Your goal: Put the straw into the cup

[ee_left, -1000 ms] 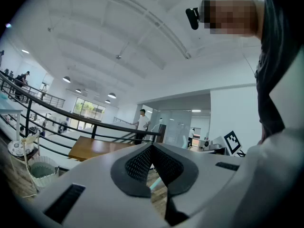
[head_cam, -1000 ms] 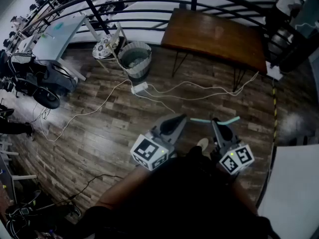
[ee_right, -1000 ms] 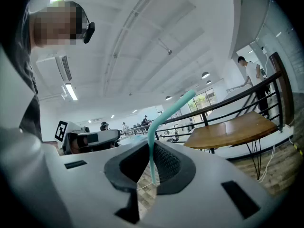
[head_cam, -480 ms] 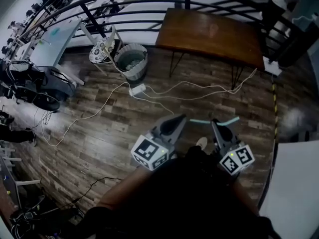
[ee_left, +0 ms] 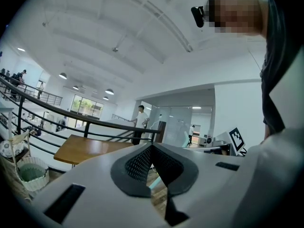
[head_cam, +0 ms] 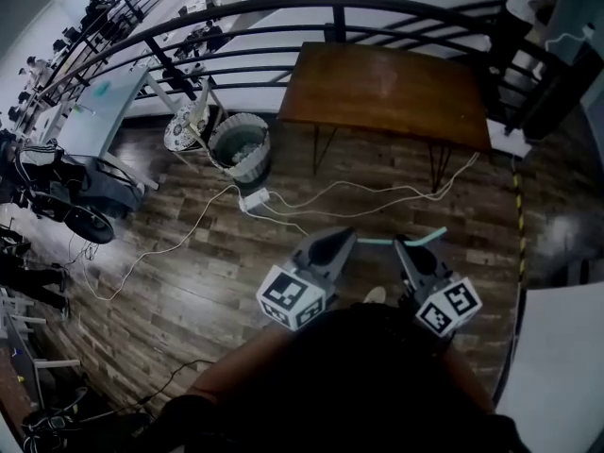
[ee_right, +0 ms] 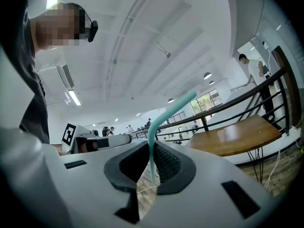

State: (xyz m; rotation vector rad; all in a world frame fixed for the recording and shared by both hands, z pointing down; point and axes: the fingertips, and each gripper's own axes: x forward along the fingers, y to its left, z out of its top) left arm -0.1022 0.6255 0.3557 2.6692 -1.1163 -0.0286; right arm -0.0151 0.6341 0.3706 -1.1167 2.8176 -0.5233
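Over wood floor [head_cam: 179, 272], the straw [head_cam: 401, 241] hangs level between my tongs: right tongs [head_cam: 406, 244] clenched near its bend, left tongs [head_cam: 344, 238] clenched on the far end. It looks light, thin and easily crushed; I'd judge a gentle pinch on the straight shaft safest. No cup shows. Against a second ago, the bench [head_cam: 387, 83] ahead has slid lower in the head view; my grip is unchanged.

head view: on the person's head, steeply down at plank floor [head_cam: 170, 262], left tool [head_cam: 342, 240] and right tool [head_cam: 406, 245] near, lower centre | left gripper view: hard behind its jaws, tilted up toward ceiling [ee_left: 118, 42] | right gripper view: likewise | shared: wooden table [head_cam: 387, 78] and railing [head_cam: 283, 8] in all three
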